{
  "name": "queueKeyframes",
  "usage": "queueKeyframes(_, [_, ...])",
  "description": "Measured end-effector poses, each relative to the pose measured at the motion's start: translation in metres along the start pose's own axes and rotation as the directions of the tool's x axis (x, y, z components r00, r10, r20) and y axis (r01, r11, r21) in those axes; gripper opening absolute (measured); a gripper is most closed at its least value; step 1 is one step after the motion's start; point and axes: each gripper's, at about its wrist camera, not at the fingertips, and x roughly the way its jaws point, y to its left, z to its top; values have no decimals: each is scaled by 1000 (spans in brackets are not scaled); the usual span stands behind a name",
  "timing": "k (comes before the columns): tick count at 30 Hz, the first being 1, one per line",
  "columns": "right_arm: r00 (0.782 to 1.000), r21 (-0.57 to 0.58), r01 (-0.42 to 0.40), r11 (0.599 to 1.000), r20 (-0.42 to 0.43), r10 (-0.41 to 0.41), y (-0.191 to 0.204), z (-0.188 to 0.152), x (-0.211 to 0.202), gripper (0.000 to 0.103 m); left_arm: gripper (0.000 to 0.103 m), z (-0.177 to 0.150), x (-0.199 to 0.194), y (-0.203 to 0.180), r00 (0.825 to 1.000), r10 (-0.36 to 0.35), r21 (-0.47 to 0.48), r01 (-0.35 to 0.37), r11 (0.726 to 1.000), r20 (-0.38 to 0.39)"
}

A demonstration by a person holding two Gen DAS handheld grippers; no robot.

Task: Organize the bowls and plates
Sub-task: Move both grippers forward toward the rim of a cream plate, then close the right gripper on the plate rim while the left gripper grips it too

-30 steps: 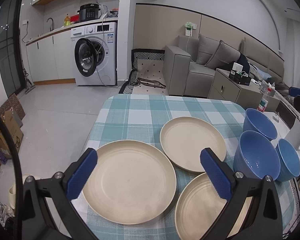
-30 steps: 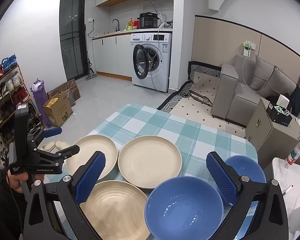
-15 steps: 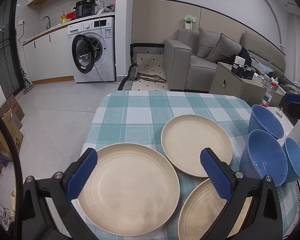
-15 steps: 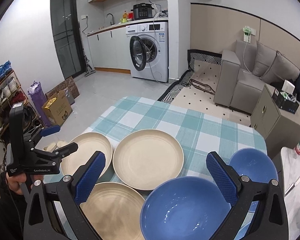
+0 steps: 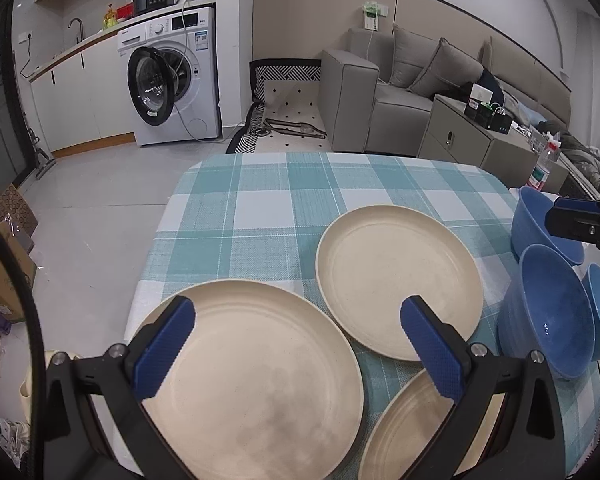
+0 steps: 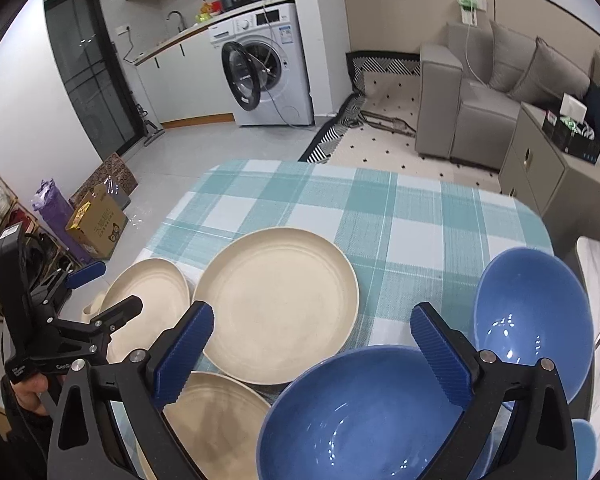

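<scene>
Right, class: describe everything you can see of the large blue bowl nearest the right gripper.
The large blue bowl is round, deep and glossy, probably plastic, with light glints inside. It looks empty and sits upright near the edge of the checked tablecloth. The open right gripper hovers above its rim without gripping it. Another blue bowl sits just behind it, and a cream plate lies close to its left. Whether they touch is unclear.

Third cream plate (image 5: 404, 432) cut by frame edge & left gripper (image 5: 300, 344); smallest blue bowl (image 6: 584, 452) mostly out of shot.
</scene>
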Motion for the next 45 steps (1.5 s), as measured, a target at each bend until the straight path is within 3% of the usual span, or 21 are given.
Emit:
queueKeyframes(4, [999, 35, 2, 999, -36, 0, -11, 3, 20, 88, 103, 2, 11, -2, 1000, -8, -2, 8, 1000, -15])
queueKeyframes(14, [991, 76, -3, 997, -132, 13, -24, 9, 61, 86, 101, 11, 35, -4, 998, -20, -15, 19, 1000, -64])
queueKeyframes(20, [989, 86, -7, 996, -146, 20, -27, 14, 72, 79, 100, 11, 49, -6, 995, -32, -14, 30, 999, -93])
queueKeyframes(32, [977, 87, -8, 996, -211, 26, -28, 15, 97, 64, 64, 15, 76, -7, 982, -83, -20, 81, 997, -169])
queueKeyframes(40, [969, 78, 1, 997, -246, 18, -26, 16, 110, 60, 50, 18, 91, -4, 972, -112, -35, 107, 994, -204])
queueKeyframes(45, [961, 82, 5, 997, -274, 18, -27, 15, 120, 60, 48, 19, 96, -7, 969, -110, -16, 109, 994, -220])
